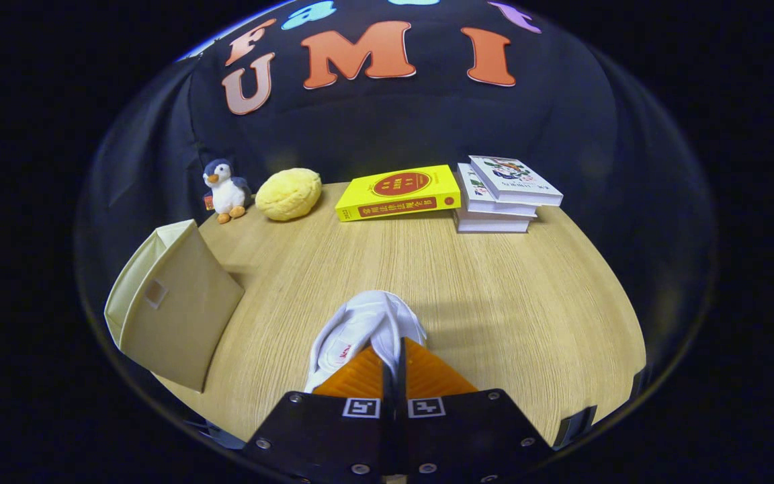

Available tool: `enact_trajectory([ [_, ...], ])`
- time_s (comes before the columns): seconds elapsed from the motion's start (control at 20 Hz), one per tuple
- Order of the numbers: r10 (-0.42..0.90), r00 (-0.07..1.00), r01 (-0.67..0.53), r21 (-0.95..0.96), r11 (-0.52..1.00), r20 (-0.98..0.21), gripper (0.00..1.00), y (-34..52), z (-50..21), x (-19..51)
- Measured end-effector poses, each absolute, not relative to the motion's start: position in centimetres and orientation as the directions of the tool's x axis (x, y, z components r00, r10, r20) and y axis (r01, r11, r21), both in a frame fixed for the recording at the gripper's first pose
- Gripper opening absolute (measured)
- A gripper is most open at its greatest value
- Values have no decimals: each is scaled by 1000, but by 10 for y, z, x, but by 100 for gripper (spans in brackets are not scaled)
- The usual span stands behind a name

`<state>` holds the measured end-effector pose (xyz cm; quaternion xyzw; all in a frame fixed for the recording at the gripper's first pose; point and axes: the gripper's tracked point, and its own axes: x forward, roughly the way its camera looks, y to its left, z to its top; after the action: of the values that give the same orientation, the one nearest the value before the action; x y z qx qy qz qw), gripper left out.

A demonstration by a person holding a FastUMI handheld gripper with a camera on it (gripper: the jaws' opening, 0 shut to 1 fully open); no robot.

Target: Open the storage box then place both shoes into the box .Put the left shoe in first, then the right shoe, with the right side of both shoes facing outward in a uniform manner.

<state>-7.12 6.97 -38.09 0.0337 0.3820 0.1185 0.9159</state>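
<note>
The counter (494, 296) is evenly and brightly lit from above, while the cloth wall behind stays dim. Soft shadows fall to the right of the white shoe (367, 329) and beside the beige box (172, 302). Fisheye distortion bows the counter's far edge and curves things toward the sides. Focus is sharp in the middle, softer toward the rim. There is no strong glare.

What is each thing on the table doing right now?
Gripper: jaws closed together, pinching the white shoe.
White shoe: held at the jaws, just above the table.
Storage box: beige, standing beside the shoe; whether it is open cannot be told.
Yellow book: lying flat, closed.
Stack of books: piled, closed.
Penguin toy: standing upright.
Yellow plush: resting on the table.
</note>
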Motion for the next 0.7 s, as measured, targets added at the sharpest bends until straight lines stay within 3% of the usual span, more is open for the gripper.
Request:
enact_trajectory([
  [0.35,340,743,-275,199,941,-577,1,128,-289,-45],
  [0.7,454,727,-382,246,891,-514,1,224,-223,-47],
])
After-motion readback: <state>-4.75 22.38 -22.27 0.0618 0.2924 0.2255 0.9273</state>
